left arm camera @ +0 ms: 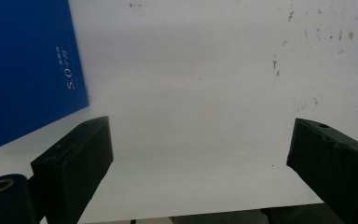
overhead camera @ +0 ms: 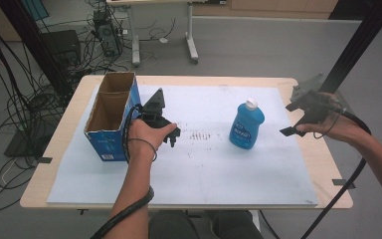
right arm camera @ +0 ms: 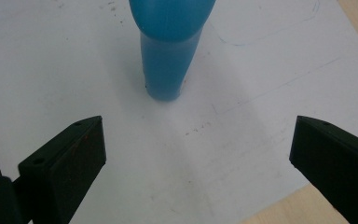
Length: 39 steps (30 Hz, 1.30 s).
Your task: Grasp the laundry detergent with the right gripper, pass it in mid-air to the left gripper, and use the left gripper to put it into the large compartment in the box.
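Observation:
A blue bottle with a white cap stands upright on the white sheet, right of centre. In the right gripper view the blue bottle rises ahead of the open jaws, apart from them. My right gripper is held open to the bottle's right, above the sheet's right edge. An open-topped blue cardboard box sits at the left. My left gripper hovers open just right of that box, empty, with the box's blue side at its upper left.
The white sheet covers most of the wooden table. Dark scuff marks dot the sheet's middle. A black frame post rises at the far right. Cables and a computer lie on the floor behind.

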{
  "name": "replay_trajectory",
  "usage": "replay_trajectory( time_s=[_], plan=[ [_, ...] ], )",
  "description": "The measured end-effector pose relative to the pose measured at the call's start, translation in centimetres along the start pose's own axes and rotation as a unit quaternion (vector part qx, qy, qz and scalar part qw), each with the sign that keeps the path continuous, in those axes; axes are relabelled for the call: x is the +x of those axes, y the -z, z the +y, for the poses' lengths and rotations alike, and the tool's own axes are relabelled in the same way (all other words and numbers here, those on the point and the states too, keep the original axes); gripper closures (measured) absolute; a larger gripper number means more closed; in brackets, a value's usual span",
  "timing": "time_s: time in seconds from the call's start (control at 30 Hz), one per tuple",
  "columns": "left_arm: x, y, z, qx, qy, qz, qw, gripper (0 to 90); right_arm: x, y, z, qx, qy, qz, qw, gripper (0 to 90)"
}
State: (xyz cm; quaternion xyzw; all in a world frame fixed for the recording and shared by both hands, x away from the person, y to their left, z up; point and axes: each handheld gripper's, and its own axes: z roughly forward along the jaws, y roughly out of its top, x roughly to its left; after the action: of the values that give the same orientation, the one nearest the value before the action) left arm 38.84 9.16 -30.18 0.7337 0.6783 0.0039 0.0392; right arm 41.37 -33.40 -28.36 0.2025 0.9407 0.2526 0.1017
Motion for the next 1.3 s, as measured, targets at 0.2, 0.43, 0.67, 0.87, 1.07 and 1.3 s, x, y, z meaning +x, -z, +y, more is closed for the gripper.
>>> replay_trajectory(
  time_s=[0.2, 0.43, 0.67, 0.87, 1.07, 1.3],
  plan=[
    [0.0, -0.2, -0.1, 0.004, -0.004, 0.000, 1.0000, 7.0, 0.7, -0.8, -0.6, -0.025, -0.015, -0.006, 0.9995, 3.8],
    [0.2, -0.2, -0.1, 0.003, -0.007, 0.000, 1.0000, 7.0, 1.5, -2.2, -0.9, -0.042, -0.025, -0.005, 0.9988, 4.0],
    [0.4, -0.3, -0.2, 0.003, -0.008, -0.001, 1.0000, 7.2, 1.9, -3.5, -1.3, -0.071, -0.046, -0.016, 0.9963, 3.0],
    [0.6, -0.6, -0.1, 0.006, -0.006, -0.009, 0.9999, 7.3, 2.2, -4.3, -1.7, -0.089, -0.056, -0.015, 0.9944, 2.8],
    [0.7, -0.9, 0.0, 0.007, -0.004, -0.008, 0.9999, 7.4, 2.4, -5.1, -2.3, -0.107, -0.066, -0.017, 0.9919, 2.7],
    [0.9, -0.9, 0.1, 0.009, -0.004, -0.005, 0.9999, 7.4, 2.6, -6.3, -2.7, -0.127, -0.084, -0.016, 0.9882, 2.6]
  ],
)
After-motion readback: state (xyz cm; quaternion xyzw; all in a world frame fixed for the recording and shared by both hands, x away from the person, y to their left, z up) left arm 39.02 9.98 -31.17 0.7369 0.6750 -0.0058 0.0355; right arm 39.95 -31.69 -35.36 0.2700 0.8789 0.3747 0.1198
